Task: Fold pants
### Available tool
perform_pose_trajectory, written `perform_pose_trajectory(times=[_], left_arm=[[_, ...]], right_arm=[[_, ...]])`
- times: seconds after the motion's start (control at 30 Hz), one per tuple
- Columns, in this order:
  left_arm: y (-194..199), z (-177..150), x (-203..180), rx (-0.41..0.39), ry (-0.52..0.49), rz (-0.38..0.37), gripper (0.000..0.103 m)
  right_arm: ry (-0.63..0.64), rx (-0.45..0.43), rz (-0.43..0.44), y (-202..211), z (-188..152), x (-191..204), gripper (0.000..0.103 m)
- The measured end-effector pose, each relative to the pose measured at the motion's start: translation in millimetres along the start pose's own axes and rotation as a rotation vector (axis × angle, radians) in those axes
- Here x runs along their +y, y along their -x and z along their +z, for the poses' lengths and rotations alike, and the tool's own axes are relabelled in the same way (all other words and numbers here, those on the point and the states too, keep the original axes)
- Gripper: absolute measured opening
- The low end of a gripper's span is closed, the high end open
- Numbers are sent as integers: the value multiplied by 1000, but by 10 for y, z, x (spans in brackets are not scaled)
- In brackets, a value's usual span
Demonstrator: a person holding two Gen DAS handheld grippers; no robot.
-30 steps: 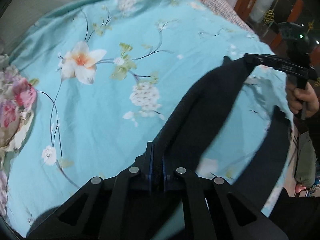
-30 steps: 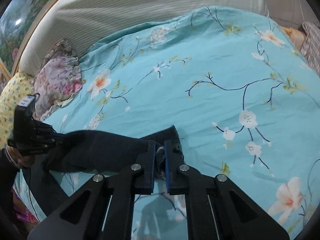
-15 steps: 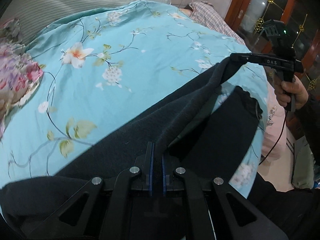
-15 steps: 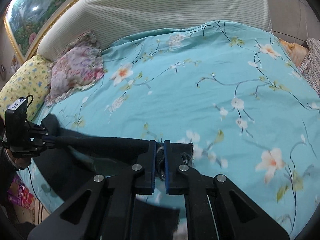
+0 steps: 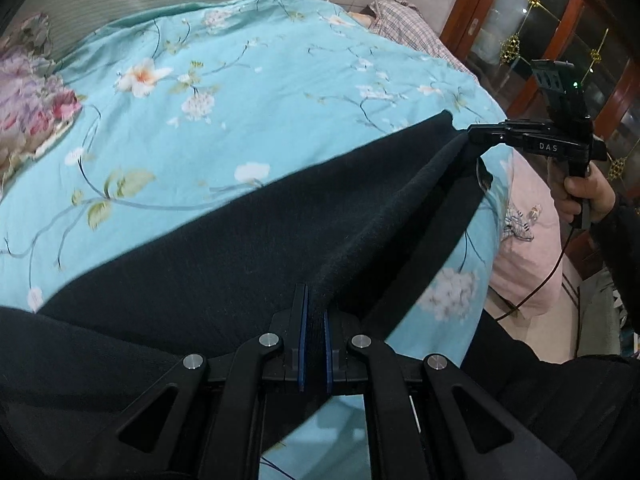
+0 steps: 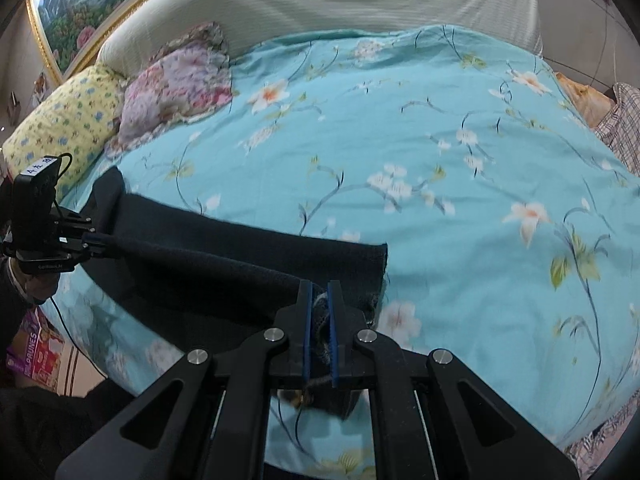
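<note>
The black pants [image 5: 256, 248] hang stretched between my two grippers over the near edge of the bed. My left gripper [image 5: 314, 300] is shut on one end of the fabric. My right gripper [image 6: 319, 292] is shut on the other end, where a cuff edge [image 6: 380, 264] lies on the bedspread. In the left wrist view the right gripper [image 5: 472, 134] pinches the far corner of the pants. In the right wrist view the left gripper [image 6: 94, 240] holds the pants [image 6: 224, 252] at the left.
A turquoise floral bedspread [image 6: 400, 140] covers the bed. Floral pillows [image 6: 176, 80] and a yellow pillow [image 6: 64, 120] lie at its head by a striped headboard [image 6: 320, 4]. A plaid cloth [image 5: 408, 28] and pink bedding [image 5: 524, 236] lie at the right edge; a wooden cabinet [image 5: 560, 20] stands beyond.
Both grippers pulled back toward the bed's near edge and lowered, drawing the pants flatter and wider across the bedspread. Both stayed shut on the fabric.
</note>
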State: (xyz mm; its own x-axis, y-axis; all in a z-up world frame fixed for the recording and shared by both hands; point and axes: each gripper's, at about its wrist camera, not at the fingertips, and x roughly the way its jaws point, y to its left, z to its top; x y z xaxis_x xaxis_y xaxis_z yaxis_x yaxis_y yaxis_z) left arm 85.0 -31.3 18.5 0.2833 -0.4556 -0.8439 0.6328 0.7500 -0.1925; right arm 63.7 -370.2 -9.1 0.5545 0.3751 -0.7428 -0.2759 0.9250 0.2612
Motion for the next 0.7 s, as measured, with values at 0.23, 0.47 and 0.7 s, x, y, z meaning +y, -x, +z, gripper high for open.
perform_pose_trajectory(times=[0.23, 0.47, 0.7], left_arm=[[-15, -164, -58, -10, 6, -33, 6], [-280, -351, 76, 42, 68, -70, 12], [-49, -462, 52, -6, 91, -72, 41]], right_arm=[[14, 26, -17, 39, -164, 63, 8], [15, 106, -31, -129, -297, 93, 13], [62, 71, -59, 24, -304, 269, 60]])
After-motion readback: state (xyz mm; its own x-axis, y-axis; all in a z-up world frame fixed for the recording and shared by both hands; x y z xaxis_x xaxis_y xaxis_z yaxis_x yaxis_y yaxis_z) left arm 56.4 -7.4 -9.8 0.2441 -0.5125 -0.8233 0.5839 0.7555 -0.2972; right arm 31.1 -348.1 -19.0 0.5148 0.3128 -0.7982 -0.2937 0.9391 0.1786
